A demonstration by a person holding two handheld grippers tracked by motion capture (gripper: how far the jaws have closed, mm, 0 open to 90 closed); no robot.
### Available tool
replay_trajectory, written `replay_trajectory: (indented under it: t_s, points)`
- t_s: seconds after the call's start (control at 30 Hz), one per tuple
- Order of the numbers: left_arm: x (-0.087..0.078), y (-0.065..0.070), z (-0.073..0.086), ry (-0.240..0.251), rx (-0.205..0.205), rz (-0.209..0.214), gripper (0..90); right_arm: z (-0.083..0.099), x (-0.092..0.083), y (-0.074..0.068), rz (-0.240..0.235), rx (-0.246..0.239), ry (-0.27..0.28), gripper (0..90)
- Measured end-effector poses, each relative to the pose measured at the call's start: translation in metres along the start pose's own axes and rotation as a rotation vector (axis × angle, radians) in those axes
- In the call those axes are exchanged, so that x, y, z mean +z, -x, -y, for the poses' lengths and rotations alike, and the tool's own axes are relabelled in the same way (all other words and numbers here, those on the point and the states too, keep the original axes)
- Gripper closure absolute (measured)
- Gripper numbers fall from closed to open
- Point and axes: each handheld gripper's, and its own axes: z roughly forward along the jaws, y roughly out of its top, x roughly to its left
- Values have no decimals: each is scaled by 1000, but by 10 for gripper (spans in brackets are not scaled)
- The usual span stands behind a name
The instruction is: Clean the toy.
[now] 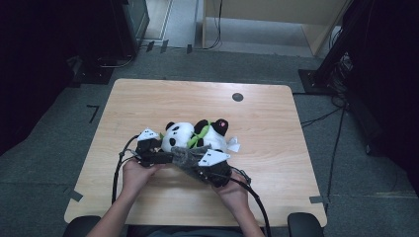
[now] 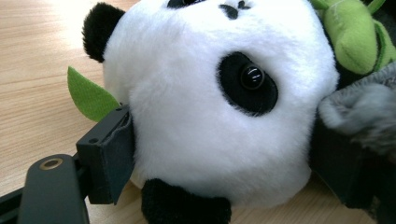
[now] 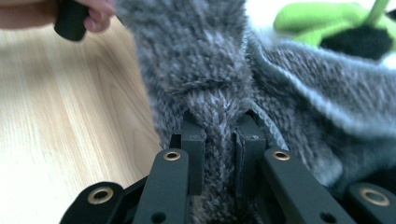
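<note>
My left tool (image 2: 219, 154) clamps the panda's head (image 2: 215, 93); my right tool (image 3: 219, 149) pinches the grey scarf (image 3: 280, 88), panda at its 11 o'clock.

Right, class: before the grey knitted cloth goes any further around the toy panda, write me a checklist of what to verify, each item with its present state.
1. Right gripper pinched on the grey cloth: ok, a fold sits between the pads.
2. Left gripper steadying the panda: ok, jaws sit against both sides of its head.
3. Panda resting on the table: ok.
4. Cloth reaching the panda: ok, it touches beside the head.
5. Green leaf free of the jaws: cannot tell, it lies right behind one jaw.
6. Cloth free of the left gripper: cannot tell.
</note>
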Motion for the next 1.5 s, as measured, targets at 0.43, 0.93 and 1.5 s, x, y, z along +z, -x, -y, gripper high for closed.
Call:
replay_trajectory:
  t_s: [0.43,0.93,1.5]
  points:
    - [1,3,-2,-14,43,-4,295,27,-16,19,-18,82,-9,788]
    - [1,3,-3,-23,46,-1,334,52,-36,39,49,106,-71,788]
    - [0,4,-3,-20,30,-3,331,4,-7,-1,-76,-41,-81,788]
